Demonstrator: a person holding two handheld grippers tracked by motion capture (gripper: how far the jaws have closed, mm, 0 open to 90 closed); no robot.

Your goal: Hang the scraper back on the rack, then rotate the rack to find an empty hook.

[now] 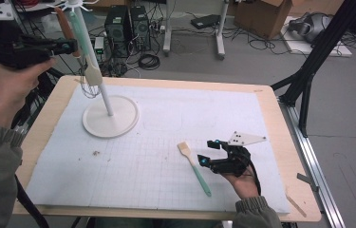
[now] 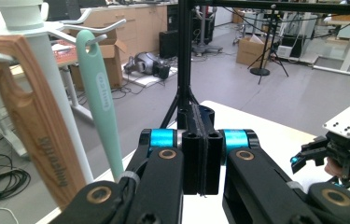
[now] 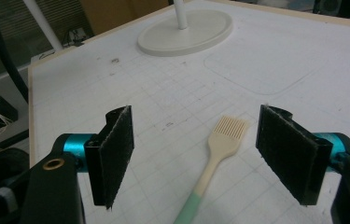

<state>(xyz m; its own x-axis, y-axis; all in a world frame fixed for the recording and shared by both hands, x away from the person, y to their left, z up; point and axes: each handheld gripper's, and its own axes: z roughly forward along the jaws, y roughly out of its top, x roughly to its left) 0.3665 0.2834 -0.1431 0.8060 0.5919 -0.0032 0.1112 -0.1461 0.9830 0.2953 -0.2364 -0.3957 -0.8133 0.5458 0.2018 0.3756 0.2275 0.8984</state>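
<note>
White gridded mat [image 1: 166, 156] on a wooden table, workshop floor beyond.
Pastry brush [image 1: 194, 167] (cream bristles, mint handle) lies near right, before the wide-open, empty right gripper [image 3: 196, 156]; left gripper [image 2: 202, 154], far left, is closed, empty.

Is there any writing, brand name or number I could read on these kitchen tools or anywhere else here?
Wooden handle hanging on the white rack: dark lettering runs along it, too blurred to read.
Mint-green handle hanging beside it: pale raised lettering in an oval, too blurred to read.
Pastry brush on the white mat: no writing visible.
Cardboard boxes on the floor: no print clear enough to read.
</note>
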